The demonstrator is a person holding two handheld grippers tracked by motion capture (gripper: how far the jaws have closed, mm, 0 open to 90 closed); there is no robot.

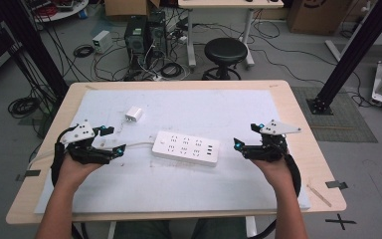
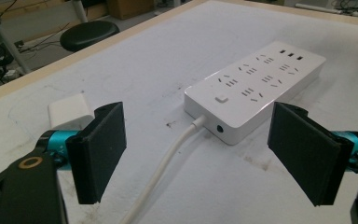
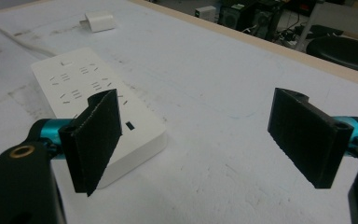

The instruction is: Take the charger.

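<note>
A white power strip (image 1: 186,148) lies flat in the middle of the white mat, its cable (image 1: 138,145) running off to the left. A small white charger plug (image 1: 134,114) rests behind it to the left. My left gripper (image 1: 113,140) hovers open left of the strip, over the cable. In the left gripper view the strip (image 2: 256,88) and its cable (image 2: 168,163) lie between the wide-apart jaws, and the plug (image 2: 70,109) shows behind the left jaw. My right gripper (image 1: 246,136) stands open just right of the strip (image 3: 98,98), holding nothing.
The white mat (image 1: 229,107) covers a wooden table (image 1: 308,149). A black stool (image 1: 225,52) stands beyond the far edge, with computer towers (image 1: 144,37) and loose cables on the floor. A black frame post (image 1: 350,55) rises at the right.
</note>
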